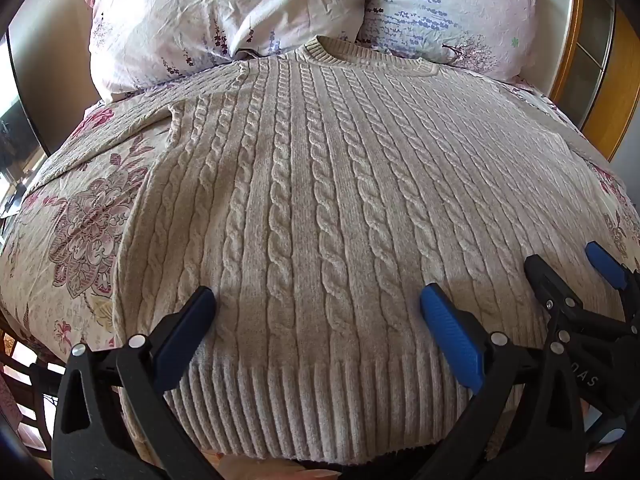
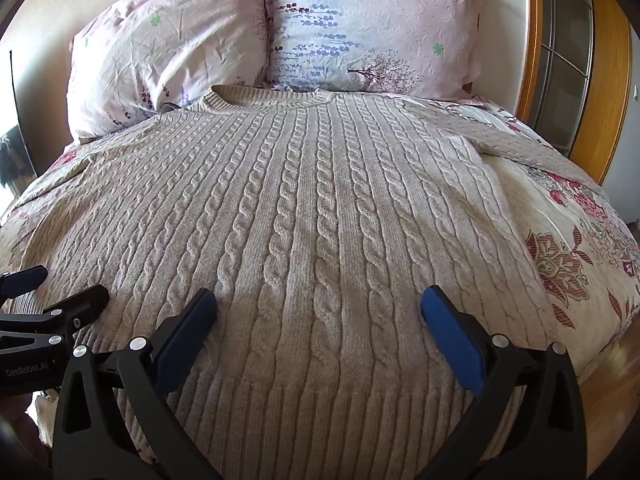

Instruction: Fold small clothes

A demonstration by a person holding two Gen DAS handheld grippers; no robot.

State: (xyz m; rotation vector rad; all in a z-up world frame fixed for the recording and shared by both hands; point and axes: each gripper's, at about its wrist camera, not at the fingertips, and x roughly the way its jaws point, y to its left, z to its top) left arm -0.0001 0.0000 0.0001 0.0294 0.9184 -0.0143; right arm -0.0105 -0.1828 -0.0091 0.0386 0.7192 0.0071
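Note:
A beige cable-knit sweater (image 1: 320,184) lies flat, front up, on the bed, collar towards the pillows and ribbed hem nearest me; it also fills the right wrist view (image 2: 304,216). Its sleeves spread out to both sides. My left gripper (image 1: 318,308) is open and empty, hovering over the hem's left half. My right gripper (image 2: 318,308) is open and empty over the hem's right half; it also shows at the right edge of the left wrist view (image 1: 572,264). The left gripper shows at the left edge of the right wrist view (image 2: 64,284).
A floral bedspread (image 1: 80,216) covers the bed. Two pink floral pillows (image 2: 168,52) (image 2: 376,28) lean at the head. A wooden door frame (image 2: 608,92) stands at the right. Wooden floor (image 2: 612,380) shows past the bed's right edge.

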